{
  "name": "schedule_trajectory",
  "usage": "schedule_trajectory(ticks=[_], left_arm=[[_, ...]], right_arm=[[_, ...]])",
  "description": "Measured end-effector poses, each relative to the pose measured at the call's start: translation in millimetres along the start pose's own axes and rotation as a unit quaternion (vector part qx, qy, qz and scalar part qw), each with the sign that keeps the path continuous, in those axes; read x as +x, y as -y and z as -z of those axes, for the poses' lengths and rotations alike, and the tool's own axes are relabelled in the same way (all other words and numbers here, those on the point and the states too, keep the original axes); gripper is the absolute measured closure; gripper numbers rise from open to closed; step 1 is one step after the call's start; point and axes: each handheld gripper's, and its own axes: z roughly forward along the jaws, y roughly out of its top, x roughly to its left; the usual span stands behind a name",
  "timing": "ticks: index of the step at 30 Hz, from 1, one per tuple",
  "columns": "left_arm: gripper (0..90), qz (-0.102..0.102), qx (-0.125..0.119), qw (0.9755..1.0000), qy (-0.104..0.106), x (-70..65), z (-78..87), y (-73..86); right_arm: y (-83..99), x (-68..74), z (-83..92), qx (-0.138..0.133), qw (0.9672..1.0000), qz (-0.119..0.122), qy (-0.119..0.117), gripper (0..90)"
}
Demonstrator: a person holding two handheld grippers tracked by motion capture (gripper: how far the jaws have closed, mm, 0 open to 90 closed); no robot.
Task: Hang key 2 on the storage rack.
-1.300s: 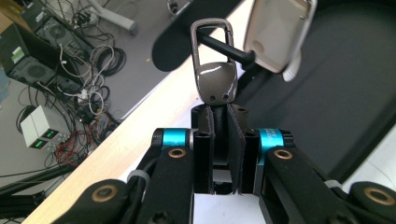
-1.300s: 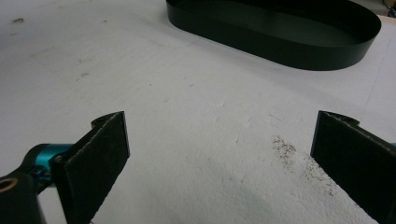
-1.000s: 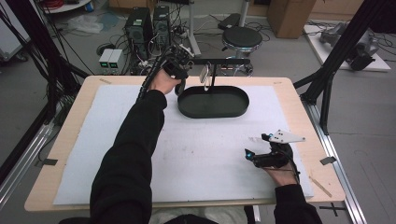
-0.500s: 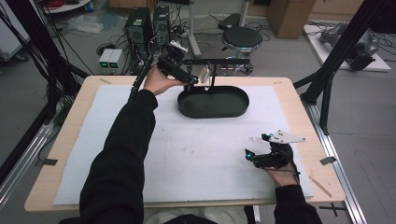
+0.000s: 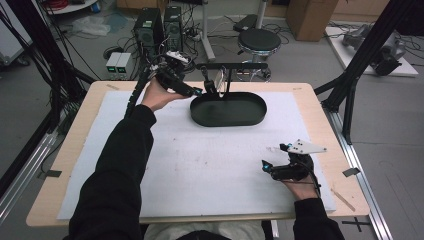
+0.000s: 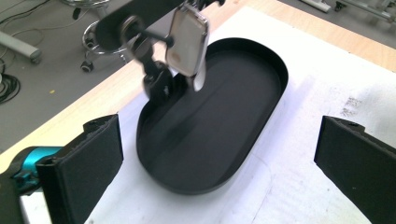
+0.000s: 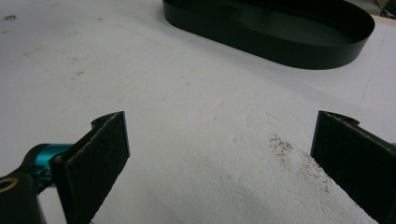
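On the white mat (image 5: 200,165) covering the table (image 5: 320,107), a black oval tray (image 5: 229,109) sits near the far edge. Above its left end, a small silvery tag (image 6: 189,42) hangs from a black stand (image 5: 231,66). Just left of it, the left gripper (image 5: 197,91) has just opened its jaws, nothing between them. Near the right front, the right gripper (image 5: 266,165) rests, jaws wide apart and empty.

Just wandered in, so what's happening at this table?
A person works with a claw in each hand. The left claw has just opened, with nothing between its jaws, beside a small silvery tag that hangs from a black stand over an oval black tray. The right claw rests open and empty on the white mat.
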Motion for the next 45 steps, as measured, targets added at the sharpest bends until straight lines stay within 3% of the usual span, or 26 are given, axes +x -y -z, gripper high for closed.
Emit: schedule_trajectory(ticks=[6,20,31,34,45], left_arm=[[1.7,0.013,-0.001,0.9999,-0.006,6.4,13.2,15.7],[1.7,0.031,0.016,0.9994,0.006,11.5,37.4,61.8],[1.7,0.033,0.03,0.999,0.006,3.6,53.0,90.3],[1.7,0.022,0.042,0.9989,-0.001,-1.9,56.8,96.0],[1.7,0.032,0.03,0.9988,-0.023,-7.7,78.5,118.3]], right_arm=[[-0.1,0.6,-0.1,0.001,1.0,0.0,-0.002,3.7],[-0.4,1.9,0.2,0.001,1.0,-0.001,0.0,3.7],[-0.4,2.1,0.6,0.0,1.0,0.001,-0.001,3.7],[-0.5,2.1,0.6,0.0,1.0,0.001,-0.001,3.7],[-0.6,2.1,1.2,-0.001,1.0,0.001,-0.001,3.7]])
